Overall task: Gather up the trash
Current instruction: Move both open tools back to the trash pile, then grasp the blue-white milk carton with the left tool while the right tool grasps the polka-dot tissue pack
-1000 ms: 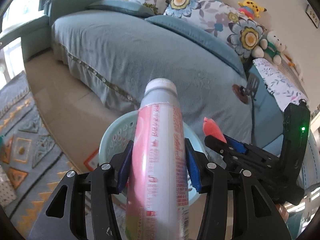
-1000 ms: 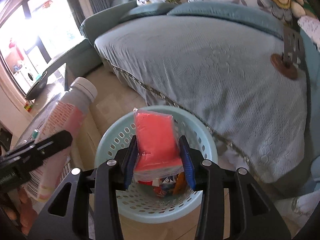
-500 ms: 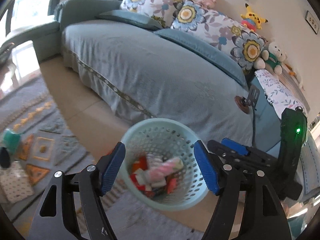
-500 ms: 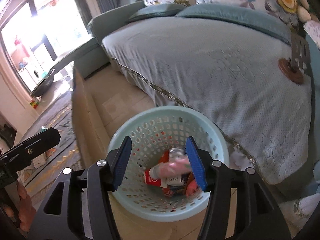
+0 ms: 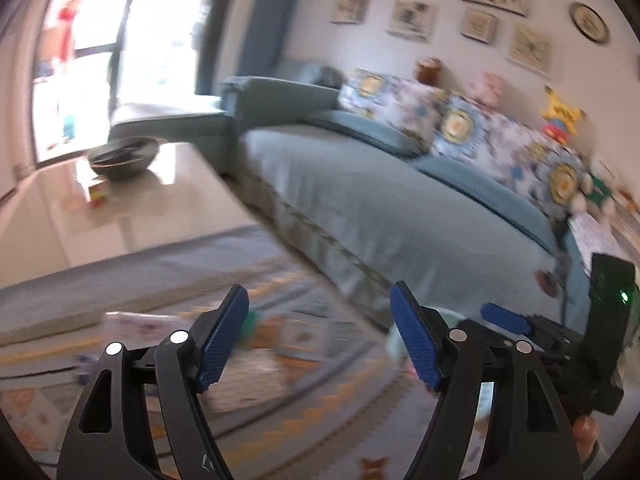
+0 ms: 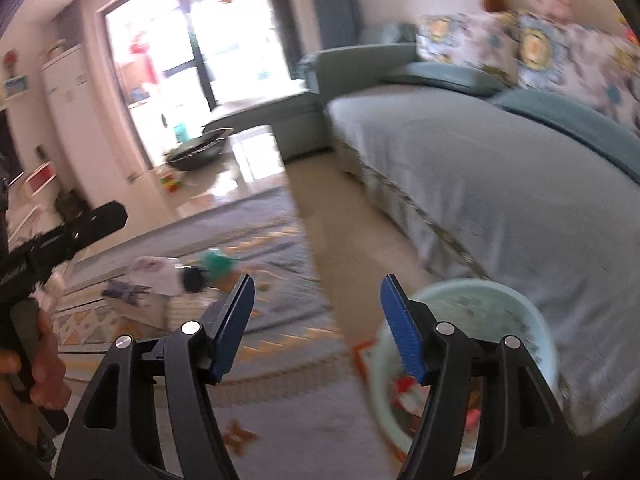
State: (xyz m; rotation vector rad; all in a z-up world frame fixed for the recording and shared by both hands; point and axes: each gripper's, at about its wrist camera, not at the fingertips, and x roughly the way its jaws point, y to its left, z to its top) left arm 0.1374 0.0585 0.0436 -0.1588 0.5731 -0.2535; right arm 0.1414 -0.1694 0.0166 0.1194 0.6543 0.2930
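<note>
My left gripper [image 5: 320, 332] is open and empty, raised above the patterned rug. My right gripper [image 6: 318, 320] is open and empty too. The light green perforated basket [image 6: 520, 312] stands on the floor by the sofa, low right in the right wrist view, with red and pink wrappers [image 6: 408, 392] inside. Only a sliver of the basket [image 5: 394, 340] shows in the left wrist view, behind the right fingertip. A white packet [image 6: 154, 276], a dark round item [image 6: 194, 280] and a green item [image 6: 216, 264] lie on the rug to the left. Both views are blurred.
A blue-grey sofa [image 5: 400, 208] with flowered cushions fills the right. A glossy low table [image 5: 100, 208] with a dark bowl [image 5: 122, 158] stands at the left. The patterned rug [image 6: 260, 320] covers the floor. The other gripper's body [image 5: 600, 340] shows at the right edge.
One second ago the left gripper held a pink bottle and the right a red packet over the basket. Both let go into the basket. Both grippers have now swung up and left.
</note>
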